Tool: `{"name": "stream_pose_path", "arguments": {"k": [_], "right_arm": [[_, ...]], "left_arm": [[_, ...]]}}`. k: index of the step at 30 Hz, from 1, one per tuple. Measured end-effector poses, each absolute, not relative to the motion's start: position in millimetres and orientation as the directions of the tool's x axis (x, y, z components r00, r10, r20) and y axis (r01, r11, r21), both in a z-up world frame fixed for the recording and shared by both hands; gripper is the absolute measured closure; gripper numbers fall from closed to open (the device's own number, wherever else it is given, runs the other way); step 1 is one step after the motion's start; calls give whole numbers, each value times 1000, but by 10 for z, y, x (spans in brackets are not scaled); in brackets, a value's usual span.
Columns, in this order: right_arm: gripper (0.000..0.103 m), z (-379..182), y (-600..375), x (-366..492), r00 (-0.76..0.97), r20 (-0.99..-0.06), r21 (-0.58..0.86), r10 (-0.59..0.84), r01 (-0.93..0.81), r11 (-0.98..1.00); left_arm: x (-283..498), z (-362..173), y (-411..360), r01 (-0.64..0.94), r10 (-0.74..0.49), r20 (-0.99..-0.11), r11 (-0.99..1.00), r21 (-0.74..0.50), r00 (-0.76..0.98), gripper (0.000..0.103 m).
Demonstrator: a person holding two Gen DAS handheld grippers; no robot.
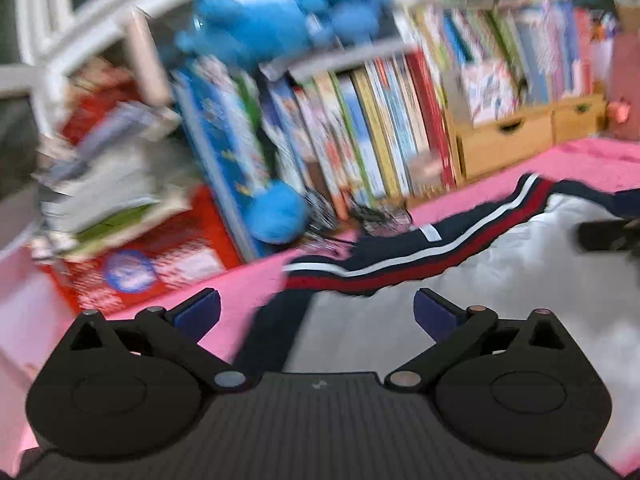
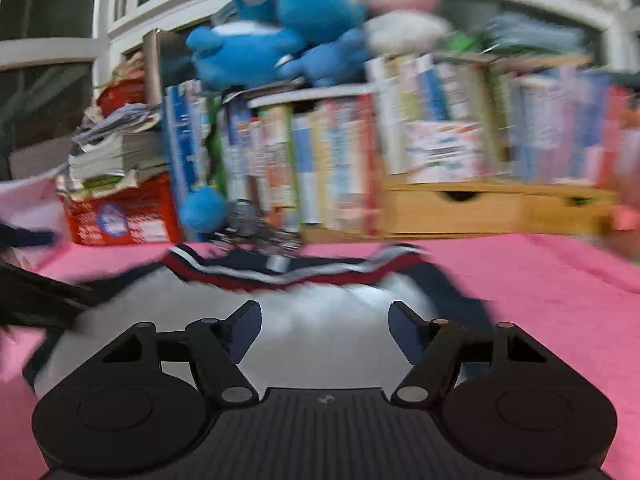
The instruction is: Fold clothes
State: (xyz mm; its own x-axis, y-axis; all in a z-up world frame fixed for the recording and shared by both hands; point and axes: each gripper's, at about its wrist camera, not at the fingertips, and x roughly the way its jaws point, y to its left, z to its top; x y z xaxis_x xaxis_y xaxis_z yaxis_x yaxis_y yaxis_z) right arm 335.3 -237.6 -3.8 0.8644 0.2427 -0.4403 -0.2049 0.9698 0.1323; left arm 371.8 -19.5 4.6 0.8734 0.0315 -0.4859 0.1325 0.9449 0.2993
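A white garment [image 1: 500,280] with a navy, white and red striped collar [image 1: 404,256] lies on a pink cloth surface [image 1: 248,292]. My left gripper [image 1: 316,308] is open and empty, hovering over the garment's left edge near a navy sleeve [image 1: 272,328]. In the right wrist view the same garment [image 2: 324,312] lies ahead with its collar [image 2: 304,274] at the far side. My right gripper [image 2: 324,320] is open and empty above the white body. The other gripper shows dark at the right edge of the left wrist view [image 1: 608,234]. Both views are motion-blurred.
Behind the garment stands a row of books [image 2: 320,168], a wooden drawer box [image 2: 496,208], a red box [image 2: 120,216] under stacked papers, and blue plush toys [image 2: 272,48] on top. A window frame [image 2: 116,8] is at the back left.
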Motion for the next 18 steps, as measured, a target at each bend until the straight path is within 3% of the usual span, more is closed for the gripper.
{"name": "stream_pose_path", "arguments": {"k": [4, 6, 8, 11, 14, 15, 18], "right_arm": [[31, -294, -2219, 4172, 825, -540, 118, 168, -123, 985], [11, -509, -2205, 4341, 799, -590, 77, 114, -85, 993], [5, -664, -2233, 4455, 758, -645, 73, 97, -65, 995], [3, -682, -2289, 4461, 761, -640, 92, 102, -57, 994], [3, -687, -2336, 4394, 779, -624, 48, 61, -39, 998], [1, -689, -2313, 4354, 795, -607, -45, -4, -30, 999], [1, -692, -2360, 4358, 799, -600, -81, -39, -12, 997]], "left_arm": [[4345, -345, -345, 82, 111, -570, 950, 301, 814, 0], [4366, -497, -205, 86, 83, -591, 964, 252, 803, 0], [4388, -578, -91, 90, 53, -607, 975, 202, 793, 0], [4425, -578, 8, 98, 17, -624, 984, 149, 781, 0], [4375, -568, 52, 117, 49, -599, 965, 234, 799, 0], [4362, -569, 103, 112, 55, -593, 964, 242, 803, 0], [4389, -598, 254, 95, 31, -620, 981, 169, 784, 0]]}}
